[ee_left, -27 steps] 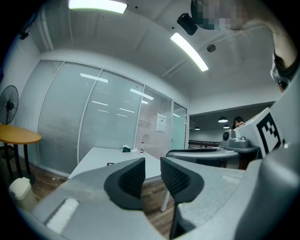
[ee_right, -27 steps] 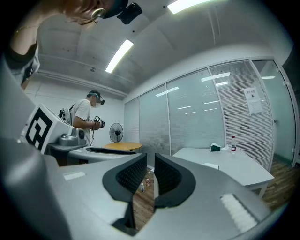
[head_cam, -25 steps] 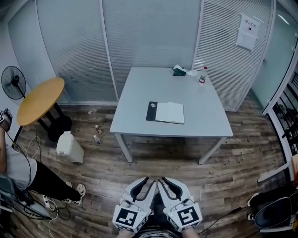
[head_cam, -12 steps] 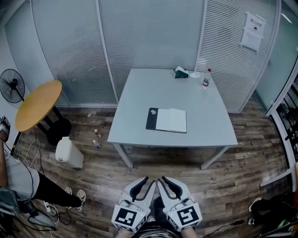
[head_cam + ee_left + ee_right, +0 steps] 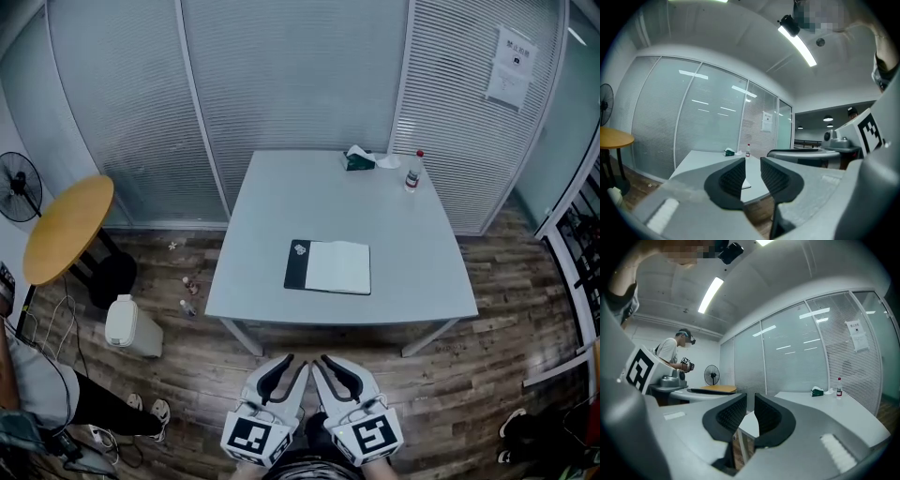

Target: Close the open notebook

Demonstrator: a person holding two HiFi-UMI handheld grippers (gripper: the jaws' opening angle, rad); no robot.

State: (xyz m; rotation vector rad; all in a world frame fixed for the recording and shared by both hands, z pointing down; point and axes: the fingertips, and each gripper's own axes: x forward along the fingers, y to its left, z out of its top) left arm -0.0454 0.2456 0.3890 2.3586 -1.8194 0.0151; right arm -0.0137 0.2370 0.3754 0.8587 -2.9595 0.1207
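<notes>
In the head view, the open black-covered notebook with white pages (image 5: pixel 328 267) lies flat at mid-frame on the pale grey bench (image 5: pixel 281 206), well apart from us. Our left tool (image 5: pixel 289 367) and right tool (image 5: pixel 334 367) sit together at bottom centre, likely carried for the approach. The left gripper view shows a narrow gap with nothing in it. The right gripper view shows the same.

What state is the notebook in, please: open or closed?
Open: the notebook lies flat on the table, white page exposed beside its dark cover.
</notes>
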